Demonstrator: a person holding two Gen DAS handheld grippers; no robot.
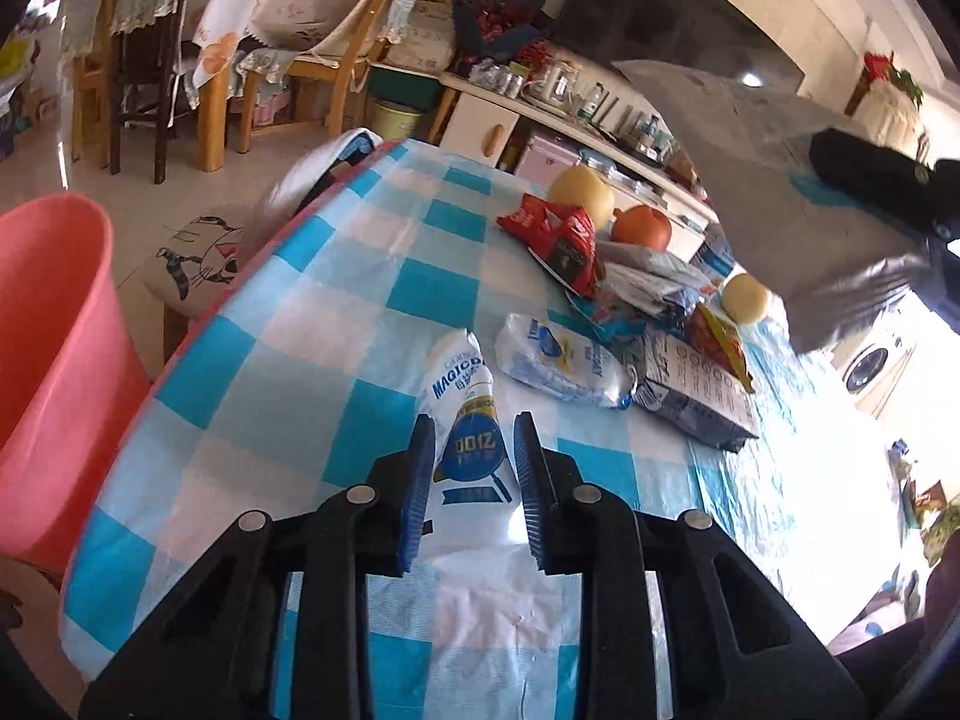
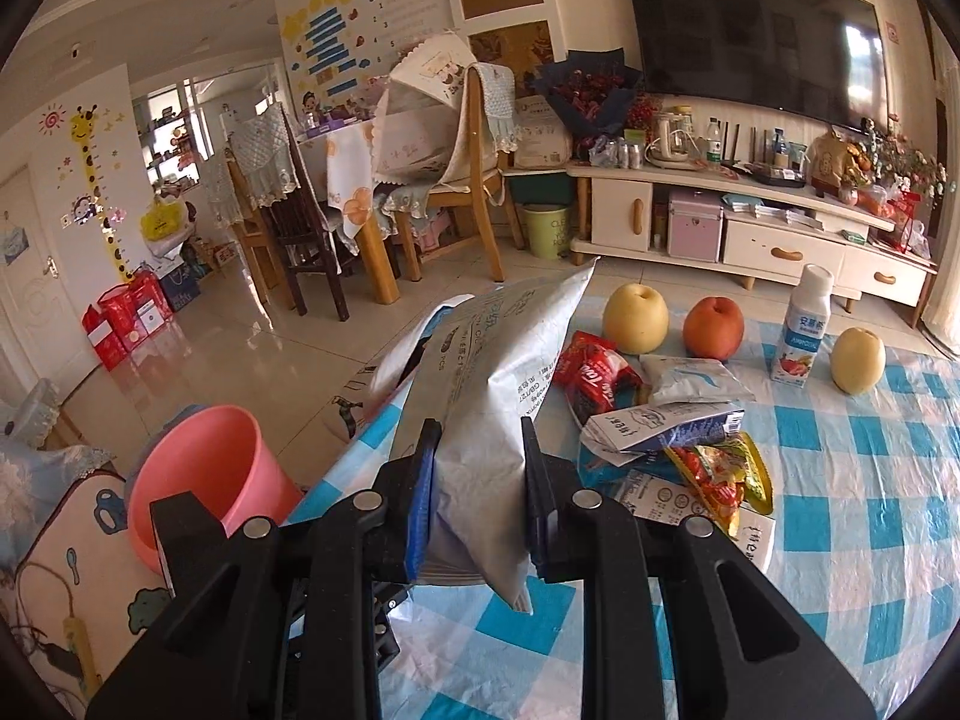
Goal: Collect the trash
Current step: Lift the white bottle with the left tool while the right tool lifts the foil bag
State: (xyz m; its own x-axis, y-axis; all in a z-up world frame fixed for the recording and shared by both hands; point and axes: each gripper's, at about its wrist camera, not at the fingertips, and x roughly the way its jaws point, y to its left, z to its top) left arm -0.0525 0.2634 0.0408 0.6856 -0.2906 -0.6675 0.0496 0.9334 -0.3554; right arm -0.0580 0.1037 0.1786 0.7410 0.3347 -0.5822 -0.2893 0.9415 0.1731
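My left gripper (image 1: 473, 444) is shut on a white MAGICBAR wrapper (image 1: 465, 414) and holds it low over the checked table (image 1: 336, 324). My right gripper (image 2: 477, 450) is shut on a silver-white foil bag (image 2: 498, 372), lifted above the table's left edge; the bag and gripper also show at the upper right of the left wrist view (image 1: 780, 180). A pink bucket (image 2: 198, 468) stands on the floor left of the table, also in the left wrist view (image 1: 54, 360). More trash lies on the table: a red wrapper (image 2: 594, 378), a flattened carton (image 2: 660, 426), a white pouch (image 1: 558, 360).
Two yellow pears (image 2: 636, 318) (image 2: 858, 360), an orange-red apple (image 2: 714, 327) and a yogurt bottle (image 2: 801, 330) stand at the table's far side. Chairs (image 2: 456, 180), a TV cabinet (image 2: 750, 222) and a green bin (image 2: 546, 231) stand beyond.
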